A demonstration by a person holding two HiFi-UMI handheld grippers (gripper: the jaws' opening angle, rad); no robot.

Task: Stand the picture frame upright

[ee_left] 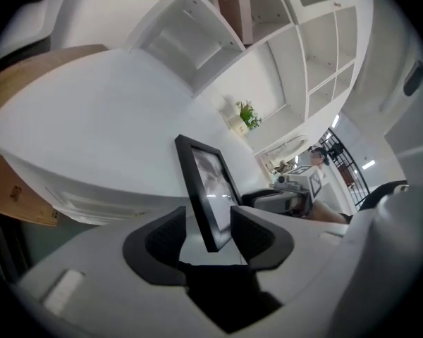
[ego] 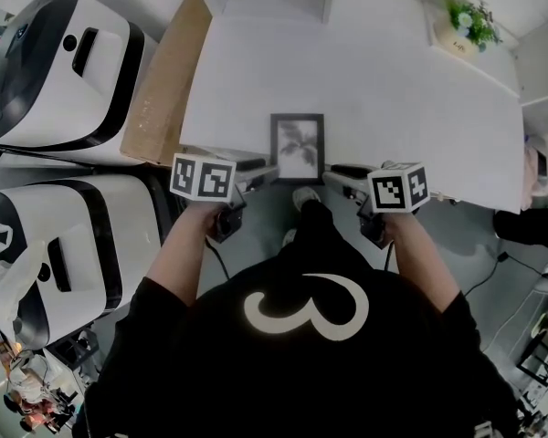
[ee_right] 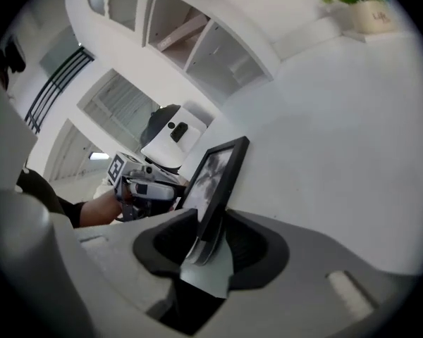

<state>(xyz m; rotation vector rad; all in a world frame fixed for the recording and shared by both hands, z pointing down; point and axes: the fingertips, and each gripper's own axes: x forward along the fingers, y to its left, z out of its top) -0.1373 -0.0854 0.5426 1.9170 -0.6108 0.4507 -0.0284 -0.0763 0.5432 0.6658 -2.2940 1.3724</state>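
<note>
A black picture frame (ego: 298, 149) with a grey leaf print stands tilted near the front edge of the white table (ego: 374, 80), its face toward me. My left gripper (ego: 263, 172) is at its left edge. In the left gripper view the frame's (ee_left: 208, 182) lower corner sits between the jaws of this gripper (ee_left: 208, 234), with a gap at each pad. My right gripper (ego: 334, 173) is at the right edge. In the right gripper view the frame (ee_right: 217, 174) and its grey back stand lie between that gripper's (ee_right: 211, 241) wide jaws, apart from the left pad.
A potted plant (ego: 466, 21) stands at the table's far right corner. A cardboard sheet (ego: 164, 80) leans along the table's left side, beside two white and black machines (ego: 73, 71). White shelves (ee_left: 268, 34) rise behind the table.
</note>
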